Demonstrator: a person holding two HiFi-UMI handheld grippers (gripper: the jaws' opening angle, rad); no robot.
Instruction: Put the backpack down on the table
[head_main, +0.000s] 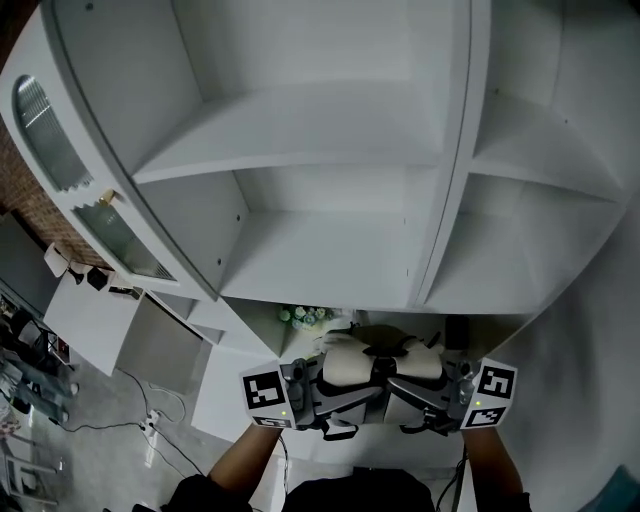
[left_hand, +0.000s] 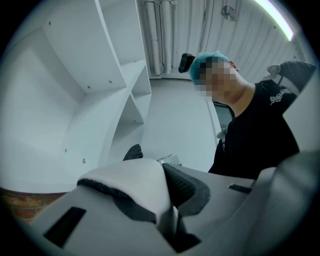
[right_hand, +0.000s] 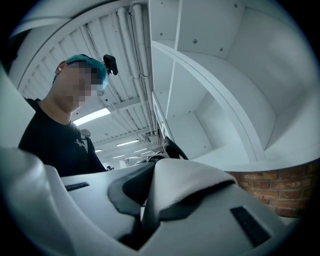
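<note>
Looking steeply down, the head view takes in a tall white shelf unit (head_main: 330, 160) with bare compartments. At its bottom edge both hands are drawn close together, with the backpack (head_main: 372, 362) between them. The left hand-held gripper (head_main: 340, 395) and the right hand-held gripper (head_main: 412, 390) reach in at the cream and dark bag from either side. The bag is held in the air in front of the unit's lowest opening, where a few small green-and-white things (head_main: 303, 317) sit.

Only the gripper views show the grip itself. In the left gripper view the jaws are pressed together on a cream strap (left_hand: 132, 182) backed with dark mesh padding. In the right gripper view the jaws pinch a second strap (right_hand: 187, 185) of the same make. Both views also show a person in a black top (right_hand: 55, 140) close behind the bag, under a ribbed ceiling.

The shelf edges stand just beyond the bag. On the left of the head view a glass-fronted door (head_main: 95, 215) juts out, and cables trail over open floor (head_main: 110, 450) below it.
</note>
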